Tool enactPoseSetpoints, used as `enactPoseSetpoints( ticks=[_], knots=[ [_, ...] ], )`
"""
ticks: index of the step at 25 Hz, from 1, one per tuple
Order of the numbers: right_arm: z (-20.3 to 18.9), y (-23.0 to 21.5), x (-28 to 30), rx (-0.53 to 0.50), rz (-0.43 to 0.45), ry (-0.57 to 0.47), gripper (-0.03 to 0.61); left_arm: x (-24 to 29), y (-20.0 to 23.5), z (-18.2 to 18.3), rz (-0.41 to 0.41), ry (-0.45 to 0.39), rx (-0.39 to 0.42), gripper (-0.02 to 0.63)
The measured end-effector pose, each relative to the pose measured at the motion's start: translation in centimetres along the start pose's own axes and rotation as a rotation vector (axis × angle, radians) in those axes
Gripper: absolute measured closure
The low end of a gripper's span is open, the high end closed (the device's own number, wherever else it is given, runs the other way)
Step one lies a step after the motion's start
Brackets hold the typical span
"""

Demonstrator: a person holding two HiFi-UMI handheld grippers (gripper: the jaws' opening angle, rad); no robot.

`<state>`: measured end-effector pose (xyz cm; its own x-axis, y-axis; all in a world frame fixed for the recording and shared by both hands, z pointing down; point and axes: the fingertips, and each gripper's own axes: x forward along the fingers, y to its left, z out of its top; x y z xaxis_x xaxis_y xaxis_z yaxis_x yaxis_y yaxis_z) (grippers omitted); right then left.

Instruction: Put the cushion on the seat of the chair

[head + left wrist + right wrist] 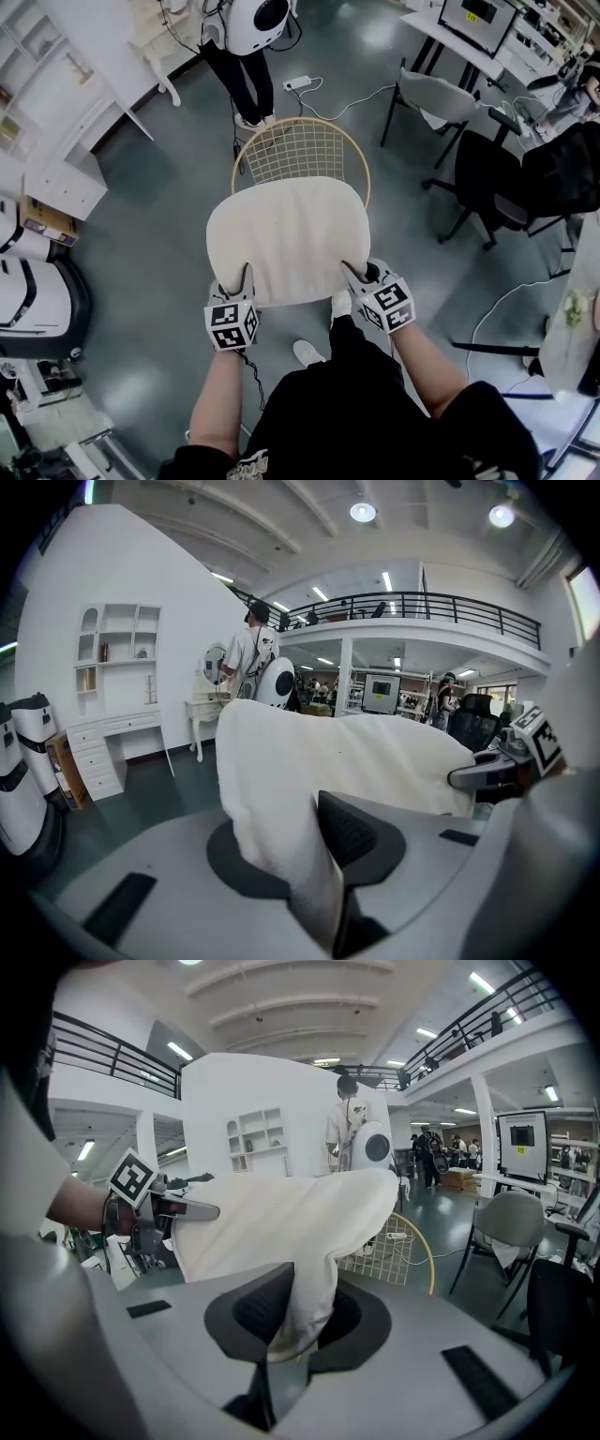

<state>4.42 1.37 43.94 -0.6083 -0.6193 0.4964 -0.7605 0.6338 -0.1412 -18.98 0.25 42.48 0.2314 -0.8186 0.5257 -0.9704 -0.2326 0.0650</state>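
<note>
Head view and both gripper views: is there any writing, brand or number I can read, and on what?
None is readable.
Cubes on the left gripper and right gripper: square patterns only, no letters.
Cushion: no label showing.
Monitor: yellow patch, too small to read.
Print on the person's black shirt: too blurred to read.

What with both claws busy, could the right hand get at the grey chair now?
Probably not: the right claw is shut on the cushion, and the grey chair stands well off, farther away than the wire chair.
</note>
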Motion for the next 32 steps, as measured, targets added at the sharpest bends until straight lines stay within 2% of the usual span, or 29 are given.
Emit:
enactPoseSetpoints(
  ticks=[11,18,25,32],
  knots=[
    [1.1,-11.3,6.7,0.022,0.04,0.052,0.517,12.2,-1.0,2.4,0.012,0.063,-0.028,0.505],
    [0.7,-16.1,10.5,0.041,0.046,0.065,0.517,18.4,-1.0,3.0,0.024,0.087,-0.025,0.503],
    [-1.3,-18.4,14.2,0.065,0.026,0.09,0.517,23.2,0.1,1.5,0.001,0.125,-0.012,0.499],
    [-5.5,-19.6,19.0,0.094,-0.038,0.118,0.517,28.7,2.2,-2.7,-0.042,0.161,-0.006,0.495]
  ],
)
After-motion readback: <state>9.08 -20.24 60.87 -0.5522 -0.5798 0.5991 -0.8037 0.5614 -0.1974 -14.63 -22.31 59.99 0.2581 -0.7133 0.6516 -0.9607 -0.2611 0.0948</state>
